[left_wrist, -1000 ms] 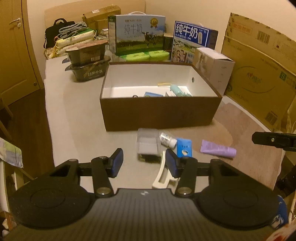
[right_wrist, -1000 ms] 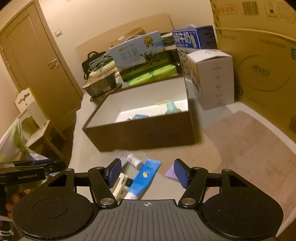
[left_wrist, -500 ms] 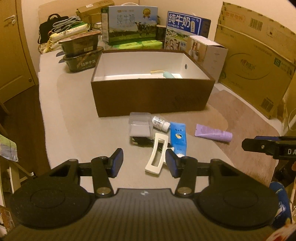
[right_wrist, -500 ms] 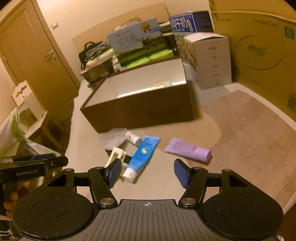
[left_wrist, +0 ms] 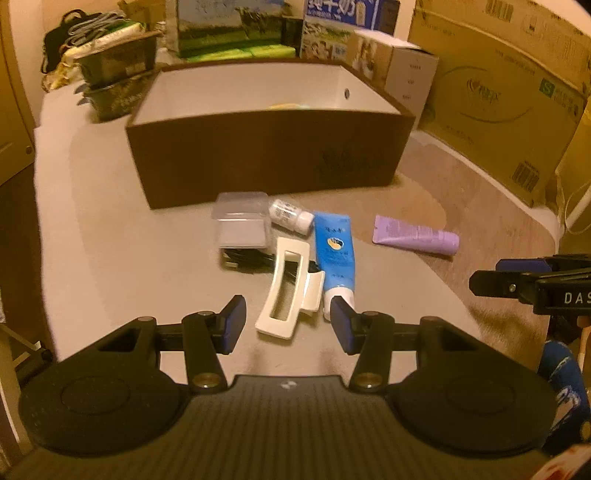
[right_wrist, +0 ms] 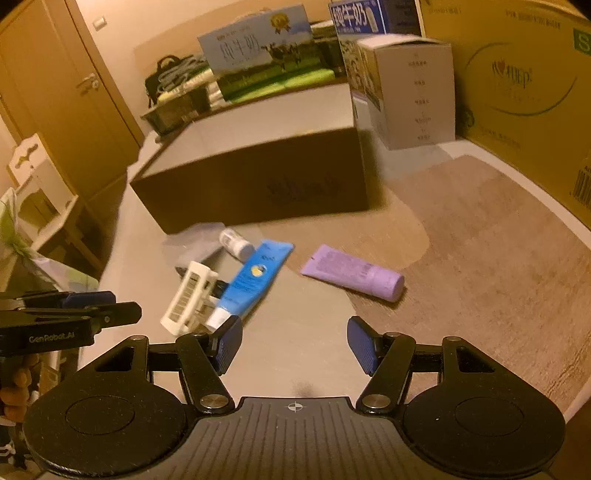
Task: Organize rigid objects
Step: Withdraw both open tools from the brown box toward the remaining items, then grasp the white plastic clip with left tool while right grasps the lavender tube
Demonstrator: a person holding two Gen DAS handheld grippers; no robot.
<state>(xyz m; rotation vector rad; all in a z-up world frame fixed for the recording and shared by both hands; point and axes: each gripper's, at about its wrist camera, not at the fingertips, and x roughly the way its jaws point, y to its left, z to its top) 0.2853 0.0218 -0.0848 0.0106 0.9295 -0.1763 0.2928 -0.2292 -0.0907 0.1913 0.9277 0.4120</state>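
Note:
A brown open box (left_wrist: pixel 266 162) with a white inside stands mid-table; it also shows in the right wrist view (right_wrist: pixel 258 181). In front of it lie a clear plastic case (left_wrist: pixel 242 227), a small white bottle (left_wrist: pixel 290 216), a blue tube (left_wrist: pixel 334 254), a cream hair claw (left_wrist: pixel 286 293), a black cable (left_wrist: pixel 251 260) and a purple tube (left_wrist: pixel 415 236). My left gripper (left_wrist: pixel 288 325) is open and empty, just short of the hair claw. My right gripper (right_wrist: pixel 294 345) is open and empty, short of the blue tube (right_wrist: pixel 255 278) and purple tube (right_wrist: pixel 352 273).
Milk cartons (left_wrist: pixel 347 22), a white carton (right_wrist: pixel 406 88) and dark trays (left_wrist: pixel 118 74) stand behind the box. A large cardboard box (left_wrist: pixel 498 99) leans at the right. A door (right_wrist: pixel 70 99) and a white chair (right_wrist: pixel 40 192) are at the left.
Both grippers have pulled back and dropped lower, so the loose items on the table now show in full and the box's contents are hidden. Both stay open.

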